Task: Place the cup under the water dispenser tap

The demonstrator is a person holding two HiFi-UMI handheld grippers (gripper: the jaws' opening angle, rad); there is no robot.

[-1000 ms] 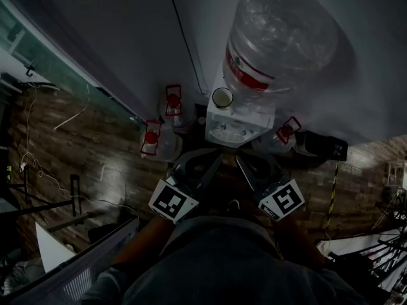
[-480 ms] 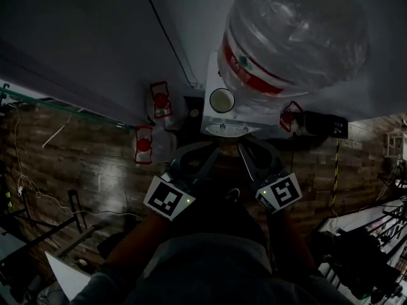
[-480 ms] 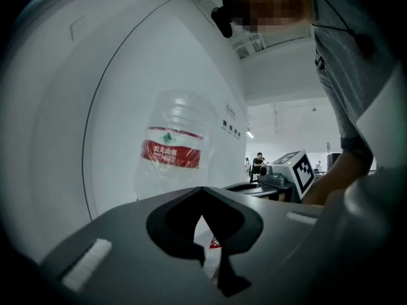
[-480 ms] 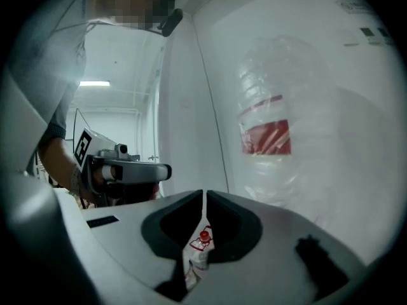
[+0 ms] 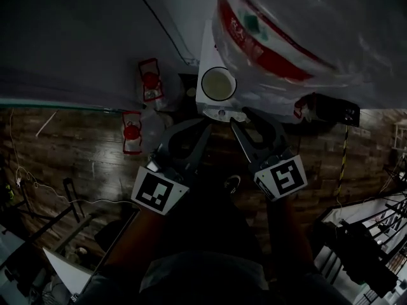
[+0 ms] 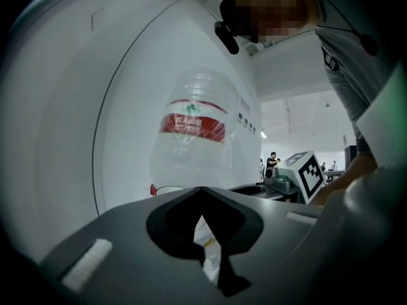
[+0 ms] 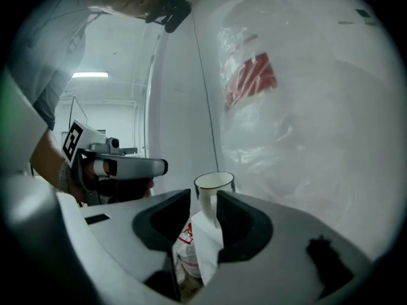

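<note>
A white cup [image 5: 216, 84] stands upright on the top of the white water dispenser [image 5: 206, 49], beside the big clear bottle [image 5: 305, 24] with a red label. The taps [image 5: 222, 114] show just below the dispenser's front edge. My left gripper [image 5: 205, 129] is shut and empty, short of the dispenser's front; the left gripper view [image 6: 201, 189] shows its tips meeting, with the bottle [image 6: 191, 132] beyond. My right gripper [image 5: 241, 116] is open; its jaws have just been opening, with nothing between them. In the right gripper view [image 7: 203, 199] the cup [image 7: 214, 184] stands just beyond the gap.
Two spare water bottles with red handles [image 5: 151, 81] [image 5: 131, 132] lie on the wooden floor left of the dispenser. A black box [image 5: 331, 110] sits to its right. A grey wall [image 5: 76, 37] runs behind. Cables and metal frames [image 5: 38, 202] are at the lower left.
Both grippers have come forward and lower toward the dispenser, and the cup and bottle now look larger. The right gripper's jaws have spread apart; the left gripper's stay shut.
</note>
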